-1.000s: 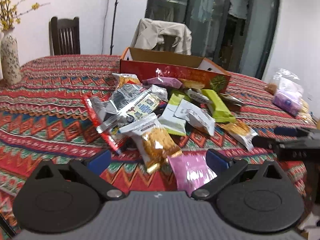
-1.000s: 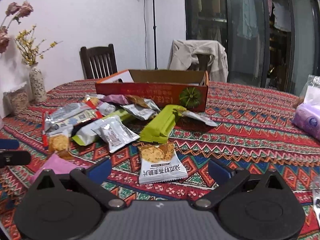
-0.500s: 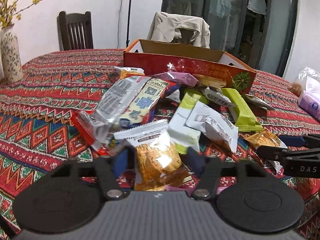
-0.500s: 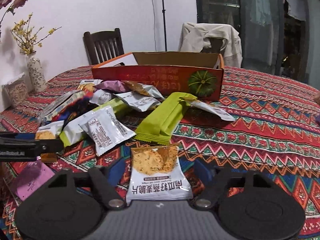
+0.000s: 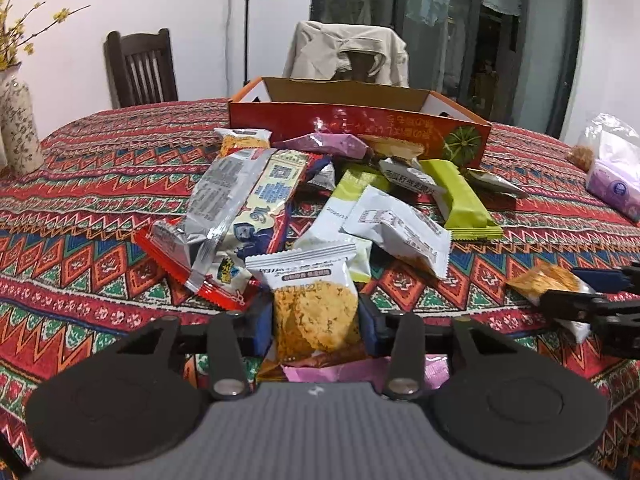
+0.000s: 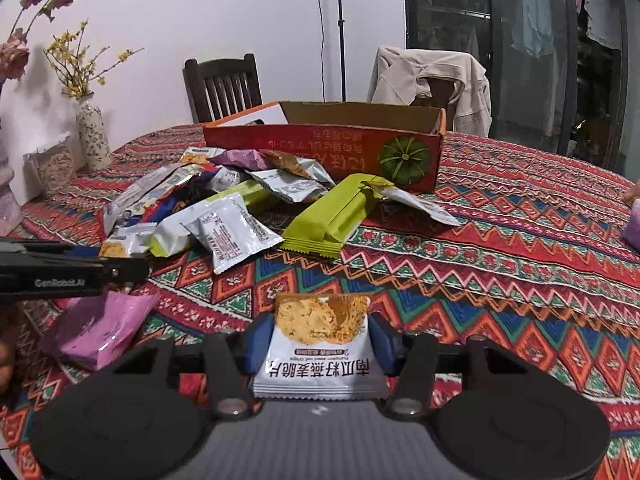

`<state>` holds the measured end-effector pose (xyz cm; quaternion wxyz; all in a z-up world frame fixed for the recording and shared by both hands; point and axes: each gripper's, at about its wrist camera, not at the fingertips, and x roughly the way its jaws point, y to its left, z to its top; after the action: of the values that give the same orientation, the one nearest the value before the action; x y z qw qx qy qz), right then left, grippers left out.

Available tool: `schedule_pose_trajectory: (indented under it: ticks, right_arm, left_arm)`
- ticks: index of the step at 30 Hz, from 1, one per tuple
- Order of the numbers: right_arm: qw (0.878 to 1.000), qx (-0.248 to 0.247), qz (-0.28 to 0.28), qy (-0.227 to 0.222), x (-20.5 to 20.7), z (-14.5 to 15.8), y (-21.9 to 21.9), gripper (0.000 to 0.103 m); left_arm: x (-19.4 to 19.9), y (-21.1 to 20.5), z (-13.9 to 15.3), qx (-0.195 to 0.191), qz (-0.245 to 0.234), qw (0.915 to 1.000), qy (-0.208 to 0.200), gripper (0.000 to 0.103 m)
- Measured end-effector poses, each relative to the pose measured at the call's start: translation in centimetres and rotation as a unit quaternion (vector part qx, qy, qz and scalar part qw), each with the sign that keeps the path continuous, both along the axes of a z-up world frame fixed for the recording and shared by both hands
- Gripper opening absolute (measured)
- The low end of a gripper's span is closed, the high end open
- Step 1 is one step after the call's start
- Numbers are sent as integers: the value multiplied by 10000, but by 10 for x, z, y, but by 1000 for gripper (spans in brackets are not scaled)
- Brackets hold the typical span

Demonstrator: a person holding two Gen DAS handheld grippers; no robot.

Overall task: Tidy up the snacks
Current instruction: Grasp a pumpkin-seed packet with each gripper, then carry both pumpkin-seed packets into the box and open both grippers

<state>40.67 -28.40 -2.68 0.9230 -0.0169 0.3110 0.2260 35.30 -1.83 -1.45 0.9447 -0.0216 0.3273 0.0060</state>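
Loose snack packets (image 5: 280, 200) are piled on a patterned tablecloth before an open red cardboard box (image 5: 360, 132). My left gripper (image 5: 316, 322) has its jaws closing, and both blue pads press the sides of a clear-fronted cracker packet (image 5: 312, 280) at the pile's near edge. The right gripper (image 6: 319, 340) is closing too, its pads meeting the edges of a white cracker packet (image 6: 320, 320) that lies flat and apart from the pile. Each gripper shows side-on in the other's view: the left gripper (image 6: 120, 264), the right gripper (image 5: 592, 292).
A pink packet (image 6: 96, 328) lies under the left gripper. A long green bar (image 6: 336, 216) leans toward the box (image 6: 320, 148). A flowered vase (image 5: 18, 128) stands far left, a tissue pack (image 5: 616, 188) far right. Two chairs stand behind the table.
Both grippers stood wide open a second ago. Each has moved forward and down over a cracker packet and drawn its jaws in against the packet's sides.
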Motion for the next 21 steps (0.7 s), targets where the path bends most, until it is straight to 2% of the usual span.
schedule_pose_trajectory:
  ticks: [3, 5, 6, 7, 12, 15, 18, 21]
  right_arm:
    - [10000, 54, -9, -66, -6, 5, -6, 52]
    - [9999, 68, -12, -107, -8, 7, -8, 52]
    - [9999, 82, -13, -116, -9, 8, -9, 52]
    - [9999, 92, -14, -121, -9, 9, -10, 52]
    - [9998, 130, -3, -158, -10, 11, -10, 51]
    - [9995, 208, 46, -215, -9, 17, -11, 25]
    - [9990, 342, 119, -276, -5, 25, -9, 25]
    - [9993, 202, 159, -282, 4, 27, -2, 26]
  left_arm:
    - [3, 1, -1, -103, -39, 9999, 44, 53]
    - [4, 2, -1, -149, -4, 9999, 44, 53]
    - [5, 3, -1, -163, 1, 9999, 45, 45]
    - [5, 4, 0, -164, 6, 9999, 41, 42]
    - [-4, 10, 16, -331, -69, 9992, -196, 40]
    - [-9, 16, 40, -463, -176, 9973, -551, 40]
    - [-6, 26, 62, -551, -304, 9945, -841, 40]
    - [-1, 35, 75, -641, -383, 9926, -958, 40]
